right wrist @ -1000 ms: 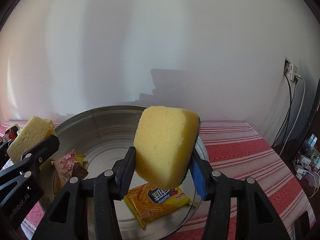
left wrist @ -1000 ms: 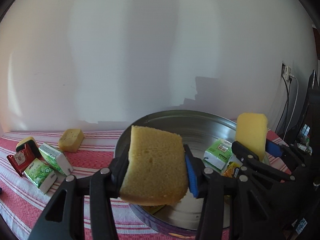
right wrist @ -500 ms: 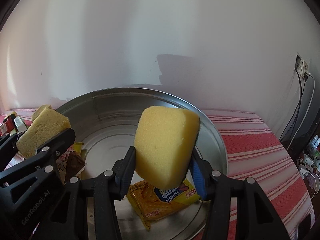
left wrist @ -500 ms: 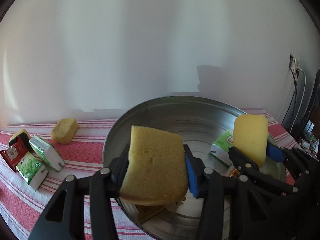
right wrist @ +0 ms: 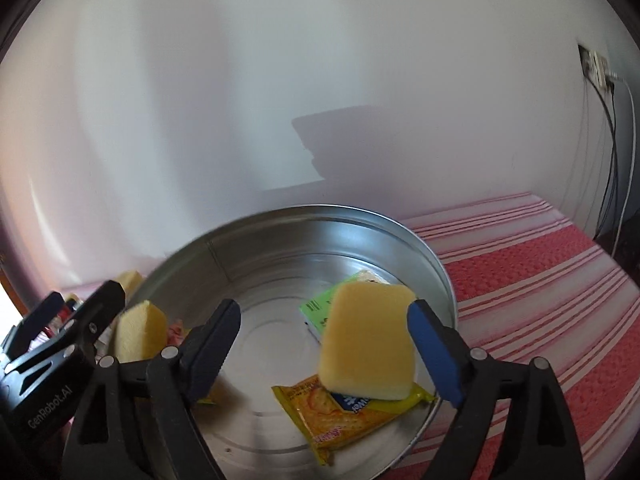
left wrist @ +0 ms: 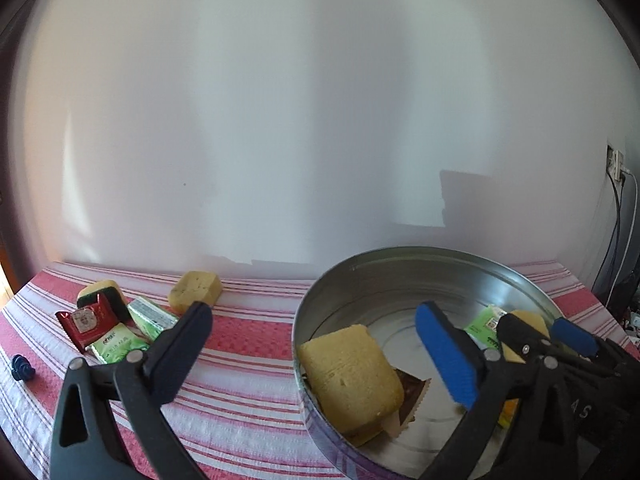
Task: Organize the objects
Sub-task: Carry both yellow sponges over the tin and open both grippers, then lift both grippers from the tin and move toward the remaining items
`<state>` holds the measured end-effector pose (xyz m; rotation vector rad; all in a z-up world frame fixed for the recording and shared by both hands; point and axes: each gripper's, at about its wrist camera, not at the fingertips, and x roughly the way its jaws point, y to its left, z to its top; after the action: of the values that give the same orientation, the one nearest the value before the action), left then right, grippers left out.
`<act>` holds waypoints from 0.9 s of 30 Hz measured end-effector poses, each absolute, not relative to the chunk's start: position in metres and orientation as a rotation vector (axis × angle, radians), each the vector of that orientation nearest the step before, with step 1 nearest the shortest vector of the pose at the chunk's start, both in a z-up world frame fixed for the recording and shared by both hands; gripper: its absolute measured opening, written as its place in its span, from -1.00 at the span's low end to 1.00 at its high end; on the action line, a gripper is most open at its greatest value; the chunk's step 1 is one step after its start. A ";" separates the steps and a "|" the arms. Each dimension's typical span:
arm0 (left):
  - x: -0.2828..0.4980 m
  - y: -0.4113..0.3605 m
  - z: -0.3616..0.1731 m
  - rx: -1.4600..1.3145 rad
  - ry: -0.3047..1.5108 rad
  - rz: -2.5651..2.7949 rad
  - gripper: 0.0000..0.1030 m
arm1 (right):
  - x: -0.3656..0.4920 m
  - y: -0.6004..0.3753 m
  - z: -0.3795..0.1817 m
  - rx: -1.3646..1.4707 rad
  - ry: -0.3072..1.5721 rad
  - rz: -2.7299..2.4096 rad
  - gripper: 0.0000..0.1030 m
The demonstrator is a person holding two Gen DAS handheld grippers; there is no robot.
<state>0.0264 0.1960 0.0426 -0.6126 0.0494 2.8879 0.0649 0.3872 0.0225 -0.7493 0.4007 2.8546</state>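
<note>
My left gripper (left wrist: 316,344) hangs over the left side of the round metal tin (left wrist: 400,256). Its jaws are opening and touch nothing. The pale yellow sponge (left wrist: 352,376) lies below them in the tin, on top of snack packets. My right gripper (right wrist: 324,344) is over the right side of the tin (right wrist: 304,216), its jaws also opening. A second yellow sponge (right wrist: 368,340) stands tilted between them, free of the pads, its lower edge on a yellow cracker packet (right wrist: 344,412). A green packet (right wrist: 320,308) lies behind it.
On the red-and-white striped cloth (left wrist: 248,340) left of the tin lie another yellow sponge (left wrist: 196,286), a green-backed sponge (left wrist: 100,292), a red packet (left wrist: 86,322), two green packets (left wrist: 152,314) and a small blue object (left wrist: 20,366). Cables (left wrist: 620,220) hang by the wall at right.
Both grippers held their sponges over the tin. Now both have spread their jaws, and each sponge has dropped into the tin onto the packets.
</note>
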 end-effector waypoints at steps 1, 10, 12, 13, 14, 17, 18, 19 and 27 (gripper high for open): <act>0.028 0.194 0.042 -0.605 0.054 2.901 0.99 | 0.065 0.388 0.023 -0.746 0.414 2.864 0.70; 0.028 0.167 0.041 -0.605 0.103 3.002 0.99 | 0.091 0.387 0.042 -0.514 0.397 2.881 0.70; 0.030 0.156 0.040 -0.590 0.118 3.042 0.99 | 0.094 0.380 0.044 -0.482 0.336 2.874 0.70; 0.031 0.151 0.039 -0.590 0.116 3.056 0.99 | 0.095 0.376 0.044 -0.473 0.313 2.878 0.70; 0.032 0.146 0.038 -0.595 0.115 3.065 1.00 | 0.095 0.370 0.043 -0.470 0.290 2.886 0.70; 0.033 0.135 0.034 -0.611 0.129 3.093 0.99 | 0.094 0.357 0.042 -0.466 0.217 2.908 0.70; 0.034 0.132 0.033 -0.609 0.135 3.098 0.99 | 0.094 0.352 0.042 -0.459 0.185 2.913 0.70; 0.037 0.130 0.033 -0.603 0.146 3.104 1.00 | 0.094 0.348 0.041 -0.451 0.158 2.915 0.70; 0.040 0.118 0.030 -0.578 0.170 3.107 0.99 | 0.106 0.339 0.048 -0.363 0.101 2.874 0.70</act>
<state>0.0400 0.1175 0.0301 -0.5783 0.1703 3.1066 0.1064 0.3387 0.0482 -0.3631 0.1006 2.8743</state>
